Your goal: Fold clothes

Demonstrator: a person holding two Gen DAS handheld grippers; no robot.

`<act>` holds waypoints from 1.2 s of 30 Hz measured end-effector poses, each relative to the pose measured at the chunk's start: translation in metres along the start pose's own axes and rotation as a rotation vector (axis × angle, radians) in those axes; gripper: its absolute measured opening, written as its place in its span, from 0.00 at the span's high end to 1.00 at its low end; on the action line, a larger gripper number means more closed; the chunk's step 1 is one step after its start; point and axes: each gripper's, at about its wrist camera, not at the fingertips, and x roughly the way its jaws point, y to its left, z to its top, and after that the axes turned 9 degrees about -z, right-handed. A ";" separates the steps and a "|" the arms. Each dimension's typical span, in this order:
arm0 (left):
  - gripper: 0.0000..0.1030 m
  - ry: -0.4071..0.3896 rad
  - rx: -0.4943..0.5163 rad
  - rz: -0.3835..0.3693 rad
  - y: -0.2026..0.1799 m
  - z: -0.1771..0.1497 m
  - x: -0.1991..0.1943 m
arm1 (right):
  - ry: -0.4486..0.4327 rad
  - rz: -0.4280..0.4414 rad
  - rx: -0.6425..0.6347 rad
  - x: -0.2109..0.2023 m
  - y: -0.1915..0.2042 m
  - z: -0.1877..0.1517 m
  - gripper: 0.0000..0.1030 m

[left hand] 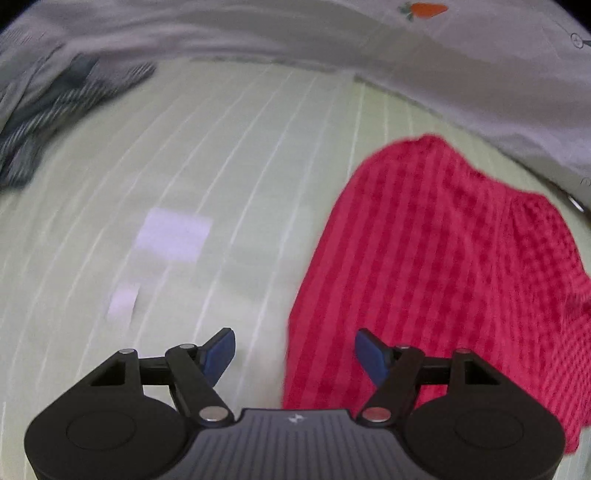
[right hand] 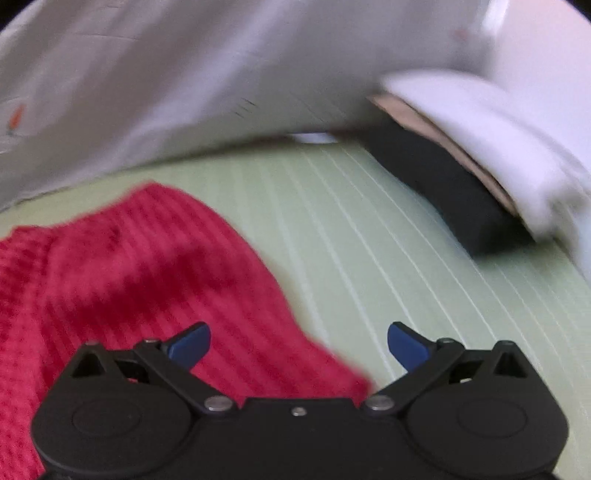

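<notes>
The red knit garment [left hand: 436, 266] lies spread on the striped green bed [left hand: 221, 184], with the left gripper [left hand: 294, 354] and right gripper [right hand: 299, 345] at opposite edges, fingers apart and empty, seemingly placed for gripping.

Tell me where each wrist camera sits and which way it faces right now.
Left wrist: behind the open left gripper, facing the green striped sheet, red garment on its right, striped cloth far left.
Right wrist: behind the open right gripper, red garment on its left, folded stack far right.
Shared: garment, sheet, white bedding.
</notes>
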 end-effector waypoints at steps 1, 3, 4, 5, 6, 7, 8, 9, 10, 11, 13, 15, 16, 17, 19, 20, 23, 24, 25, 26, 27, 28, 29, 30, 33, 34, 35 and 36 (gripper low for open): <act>0.30 0.011 -0.012 0.001 0.002 -0.008 -0.002 | 0.015 -0.010 0.018 -0.004 -0.008 -0.011 0.00; 0.29 0.028 -0.026 0.002 0.005 -0.021 -0.005 | 0.039 -0.023 0.042 -0.010 -0.017 -0.028 0.00; 0.28 0.022 -0.004 -0.002 0.000 -0.021 -0.006 | 0.046 -0.024 0.047 -0.013 -0.019 -0.034 0.00; 0.23 0.013 0.022 -0.004 -0.005 -0.021 -0.007 | 0.046 -0.031 0.049 -0.015 -0.020 -0.039 0.00; 0.19 0.000 0.050 -0.006 -0.012 -0.022 -0.010 | 0.045 -0.037 0.039 -0.017 -0.021 -0.043 0.00; 0.18 -0.012 0.078 -0.011 -0.019 -0.023 -0.012 | 0.044 -0.042 0.028 -0.019 -0.022 -0.046 0.00; 0.18 -0.022 0.103 -0.020 -0.028 -0.023 -0.013 | 0.037 -0.047 0.010 -0.022 -0.021 -0.048 0.00; 0.17 -0.026 0.121 -0.031 -0.038 -0.025 -0.013 | 0.030 -0.047 -0.014 -0.024 -0.021 -0.051 0.00; 0.17 -0.027 0.135 -0.043 -0.047 -0.029 -0.015 | 0.023 -0.047 -0.039 -0.026 -0.022 -0.053 0.00; 0.17 -0.029 0.151 -0.054 -0.056 -0.033 -0.017 | 0.015 -0.047 -0.064 -0.029 -0.022 -0.055 0.00; 0.17 -0.030 0.187 -0.076 -0.078 -0.044 -0.020 | 0.011 -0.029 -0.109 -0.030 -0.025 -0.056 0.00; 0.14 -0.028 0.229 -0.097 -0.103 -0.059 -0.020 | 0.009 -0.011 -0.150 -0.032 -0.030 -0.058 0.00; 0.14 -0.026 0.248 -0.107 -0.116 -0.067 -0.019 | 0.009 -0.003 -0.170 -0.032 -0.034 -0.060 0.00; 0.14 -0.020 0.263 -0.114 -0.128 -0.075 -0.018 | 0.008 0.006 -0.188 -0.031 -0.038 -0.061 0.00; 0.14 -0.010 0.298 -0.127 -0.155 -0.093 -0.015 | 0.000 0.022 -0.215 -0.030 -0.047 -0.062 0.00; 0.14 -0.007 0.310 -0.131 -0.167 -0.102 -0.013 | -0.001 0.032 -0.222 -0.029 -0.053 -0.061 0.00; 0.13 0.018 0.331 -0.151 -0.201 -0.124 -0.003 | 0.016 0.065 -0.211 -0.025 -0.077 -0.060 0.00; 0.13 0.027 0.330 -0.152 -0.211 -0.129 0.000 | 0.024 0.066 -0.197 -0.023 -0.085 -0.059 0.00; 0.13 0.037 0.331 -0.155 -0.220 -0.134 0.003 | 0.031 0.070 -0.183 -0.021 -0.093 -0.058 0.00; 0.13 0.046 0.339 -0.162 -0.228 -0.138 0.005 | 0.038 0.076 -0.173 -0.019 -0.099 -0.058 0.00; 0.13 0.055 0.350 -0.169 -0.235 -0.143 0.008 | 0.044 0.078 -0.171 -0.017 -0.104 -0.058 0.00; 0.13 0.063 0.371 -0.178 -0.242 -0.147 0.009 | 0.047 0.076 -0.173 -0.015 -0.108 -0.059 0.00; 0.13 0.071 0.393 -0.184 -0.249 -0.151 0.011 | 0.048 0.075 -0.171 -0.014 -0.111 -0.060 0.00; 0.13 0.076 0.421 -0.182 -0.256 -0.155 0.013 | 0.049 0.073 -0.168 -0.013 -0.114 -0.061 0.00; 0.13 0.071 0.488 -0.154 -0.271 -0.162 0.017 | 0.062 0.081 -0.134 -0.010 -0.120 -0.063 0.00; 0.13 0.062 0.499 -0.143 -0.275 -0.162 0.019 | 0.065 0.080 -0.123 -0.009 -0.121 -0.064 0.00; 0.15 0.055 0.509 -0.137 -0.278 -0.162 0.021 | 0.068 0.076 -0.116 -0.009 -0.121 -0.065 0.00; 0.16 0.055 0.512 -0.146 -0.280 -0.160 0.023 | 0.074 0.071 -0.111 -0.008 -0.122 -0.066 0.00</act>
